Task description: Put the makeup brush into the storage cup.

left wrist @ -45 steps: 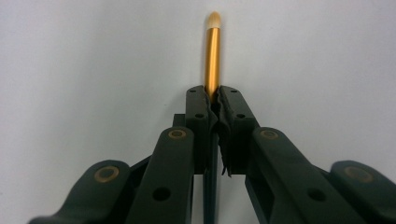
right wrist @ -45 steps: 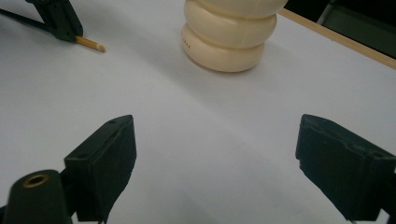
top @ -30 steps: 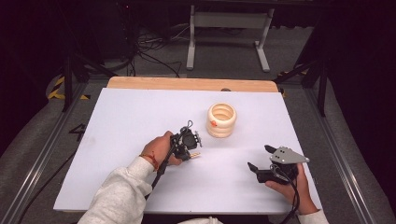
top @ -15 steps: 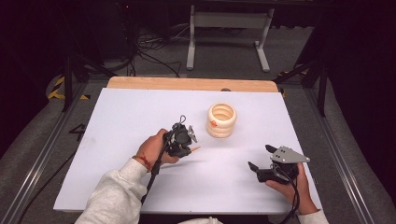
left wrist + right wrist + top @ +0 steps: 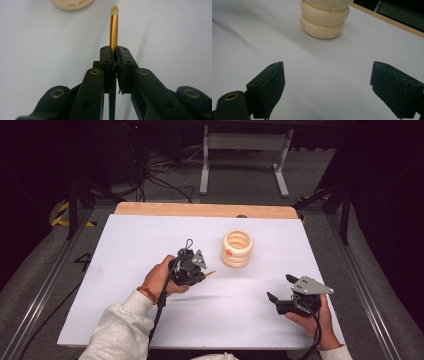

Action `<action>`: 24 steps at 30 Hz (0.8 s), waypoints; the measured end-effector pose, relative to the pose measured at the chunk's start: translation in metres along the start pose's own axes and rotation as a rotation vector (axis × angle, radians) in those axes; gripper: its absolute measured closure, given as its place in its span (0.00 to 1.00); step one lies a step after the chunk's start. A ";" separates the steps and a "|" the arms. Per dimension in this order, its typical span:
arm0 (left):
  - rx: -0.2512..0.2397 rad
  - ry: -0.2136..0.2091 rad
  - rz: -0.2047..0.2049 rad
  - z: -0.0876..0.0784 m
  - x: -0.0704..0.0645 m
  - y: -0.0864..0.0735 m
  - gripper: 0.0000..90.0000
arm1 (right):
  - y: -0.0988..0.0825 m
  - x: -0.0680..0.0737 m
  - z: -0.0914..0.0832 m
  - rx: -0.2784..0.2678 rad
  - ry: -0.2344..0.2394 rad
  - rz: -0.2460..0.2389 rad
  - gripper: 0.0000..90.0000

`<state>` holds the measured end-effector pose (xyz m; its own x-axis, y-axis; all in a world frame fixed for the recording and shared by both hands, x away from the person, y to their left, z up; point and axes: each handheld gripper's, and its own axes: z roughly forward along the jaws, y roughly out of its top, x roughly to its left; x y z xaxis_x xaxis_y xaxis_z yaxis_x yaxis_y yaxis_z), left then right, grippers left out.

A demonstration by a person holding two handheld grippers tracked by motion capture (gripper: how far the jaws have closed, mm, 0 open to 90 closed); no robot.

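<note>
My left hand-held gripper, clamped on the brush, has lifted it off the tabletop toward the holder; right hand-held gripper gapes, idle.

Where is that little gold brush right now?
The brush is clamped in the left claw, held over the white table, its tip pointing toward the cream ribbed holder.

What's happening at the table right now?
The left gripper is shut on a small brush with a gold ferrule and pale tip, holding it above the white table with the tip pointing toward the cream ribbed holder. The brush is not in the holder yet. The right gripper rests near the table's front right with its jaws open and nothing between them.
</note>
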<state>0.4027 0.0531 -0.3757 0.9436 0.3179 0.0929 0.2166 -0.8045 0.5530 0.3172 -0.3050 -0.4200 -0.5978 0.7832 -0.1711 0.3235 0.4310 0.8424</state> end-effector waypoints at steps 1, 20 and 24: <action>-0.018 0.001 0.001 -0.003 0.001 0.000 0.93 | 0.000 0.000 0.000 -0.006 0.002 -0.003 0.14; -0.232 0.066 -0.008 -0.027 0.001 -0.001 0.93 | 0.000 0.001 -0.002 -0.031 0.025 -0.019 0.13; -0.274 0.075 -0.013 -0.030 0.002 -0.002 0.93 | 0.000 0.002 -0.002 -0.033 0.026 -0.021 0.13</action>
<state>0.3971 0.0705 -0.3519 0.9179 0.3714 0.1397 0.1431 -0.6381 0.7565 0.3150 -0.3046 -0.4194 -0.6231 0.7622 -0.1756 0.2867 0.4314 0.8554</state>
